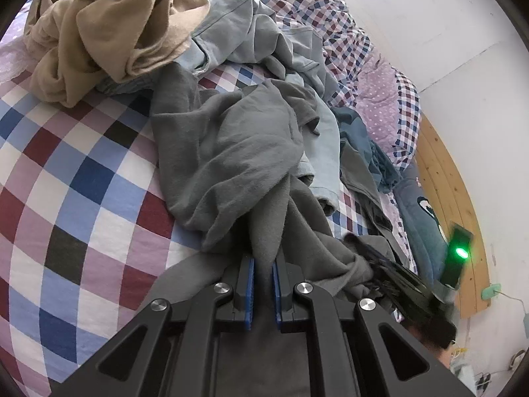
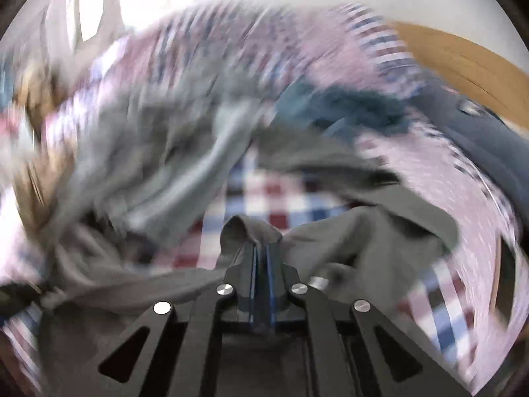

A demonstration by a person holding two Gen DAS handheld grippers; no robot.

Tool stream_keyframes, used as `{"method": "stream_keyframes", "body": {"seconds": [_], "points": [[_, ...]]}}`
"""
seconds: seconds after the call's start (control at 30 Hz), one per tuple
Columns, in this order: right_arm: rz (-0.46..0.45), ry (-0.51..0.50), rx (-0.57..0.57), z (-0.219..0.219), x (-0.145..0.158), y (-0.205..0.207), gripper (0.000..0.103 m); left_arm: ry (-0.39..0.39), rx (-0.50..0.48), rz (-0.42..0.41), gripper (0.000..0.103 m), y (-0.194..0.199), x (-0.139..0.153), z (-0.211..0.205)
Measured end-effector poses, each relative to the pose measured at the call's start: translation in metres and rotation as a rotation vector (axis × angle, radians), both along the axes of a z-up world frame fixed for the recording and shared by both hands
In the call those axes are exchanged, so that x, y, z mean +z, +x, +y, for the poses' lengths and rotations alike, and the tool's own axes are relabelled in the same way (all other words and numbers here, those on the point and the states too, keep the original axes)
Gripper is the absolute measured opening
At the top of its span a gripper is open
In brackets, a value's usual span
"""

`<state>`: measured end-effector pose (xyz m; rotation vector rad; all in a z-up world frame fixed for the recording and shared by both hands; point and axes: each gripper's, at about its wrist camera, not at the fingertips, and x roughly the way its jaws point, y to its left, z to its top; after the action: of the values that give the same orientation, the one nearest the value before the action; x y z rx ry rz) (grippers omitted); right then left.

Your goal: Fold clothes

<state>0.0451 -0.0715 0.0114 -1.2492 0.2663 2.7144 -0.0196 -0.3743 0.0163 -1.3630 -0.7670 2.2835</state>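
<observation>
Left wrist view: the left gripper (image 1: pixel 263 276) is pinching a gathered ridge of the dark grey garment (image 1: pixel 231 152) between its blue pads, jaws nearly together with only the cloth between; the garment is trailing away toward 12 o'clock across the checked bed (image 1: pixel 76 172), crumpled, partly overlapping a pale blue-grey garment (image 1: pixel 251 33); a tan garment (image 1: pixel 109 29) is lying bunched at 11 o'clock; the fabric is reading as soft, limp, light knit, draping and bunching freely, so a hold at a hem or corner looks better than mid-panel.

Right wrist view: heavily blurred; the right gripper (image 2: pixel 261 264) is clamping a small peak of the same dark grey cloth, jaws closed down on it; cloth is sagging off toward 3 o'clock and 8 o'clock; which edge it is holding I cannot tell.
</observation>
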Motion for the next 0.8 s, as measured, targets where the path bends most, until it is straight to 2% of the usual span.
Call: {"method": "stream_keyframes", "body": {"seconds": [0.17,0.2,0.3,0.43,0.5,0.57,0.67,0.8], "points": [[0.163,-0.185,-0.189,0.035,0.012,0.063,0.003,-0.013,-0.003,0.014,0.008,0.002,0.003,0.003],[0.166,-0.209,-0.214,0.040,0.010,0.070,0.003,-0.015,-0.004,0.017,0.008,0.002,0.003,0.004],[0.112,-0.195,-0.220,0.043,-0.001,0.071,0.004,-0.021,-0.003,0.022,0.008,0.003,0.004,0.006],[0.108,-0.149,-0.168,0.037,0.008,0.062,0.007,-0.025,0.006,0.018,0.008,0.005,0.003,0.009],[0.101,-0.111,-0.133,0.030,0.014,0.053,0.013,-0.028,0.003,0.019,0.008,0.005,0.004,0.011],[0.093,-0.079,-0.082,0.021,0.023,0.039,0.041,-0.030,0.000,0.019,0.008,0.005,0.004,0.013],[0.076,0.014,0.047,0.000,0.036,0.007,0.051,-0.030,0.001,0.013,0.008,0.004,0.003,0.015],[0.014,0.130,0.170,-0.028,0.039,-0.032,0.054,-0.027,0.003,0.009,0.008,0.004,0.002,0.017]]}}
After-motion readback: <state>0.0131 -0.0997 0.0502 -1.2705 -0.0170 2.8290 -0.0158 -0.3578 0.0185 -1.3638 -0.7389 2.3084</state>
